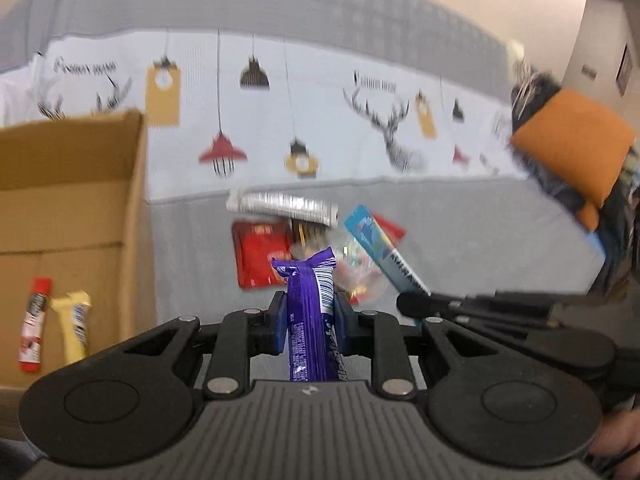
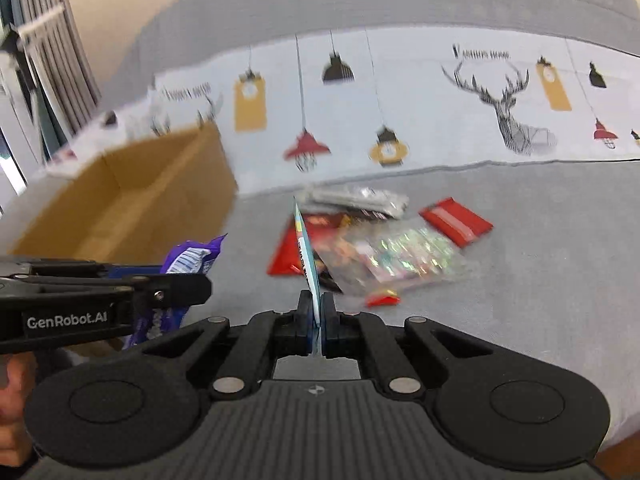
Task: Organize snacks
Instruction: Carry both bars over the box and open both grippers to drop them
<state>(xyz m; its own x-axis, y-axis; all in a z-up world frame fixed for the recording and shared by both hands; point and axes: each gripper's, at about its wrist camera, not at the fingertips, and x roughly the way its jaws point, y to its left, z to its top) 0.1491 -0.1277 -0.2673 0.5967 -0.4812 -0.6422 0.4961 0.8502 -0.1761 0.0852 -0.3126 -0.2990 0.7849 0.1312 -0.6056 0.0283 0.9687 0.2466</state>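
Purple snack bar point(image 1: 310, 312) clamped upright by the left gripper point(image 1: 309, 320), thin blue packet point(image 2: 309, 264) pinched edge-on by the right gripper point(image 2: 316, 320), cardboard box point(image 1: 68, 208) seen at left, loose snacks point(image 2: 384, 248) scattered on grey cloth point(image 2: 540, 280).

A glossy purple snack wrapper point(image 1: 310, 312) carries a white barcode patch; the flat snack packet point(image 1: 384, 254) is light blue. The plain brown cardboard box point(image 1: 72, 200) holds two sticks — one red-and-white point(image 1: 34, 324), one pale yellow point(image 1: 75, 326). Grey bedspread point(image 2: 540, 280), white pillowcase point(image 1: 320, 112) printed with deer and lamps.

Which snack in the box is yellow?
The yellow bar, lying right of the red-and-white stick on the cardboard box floor.
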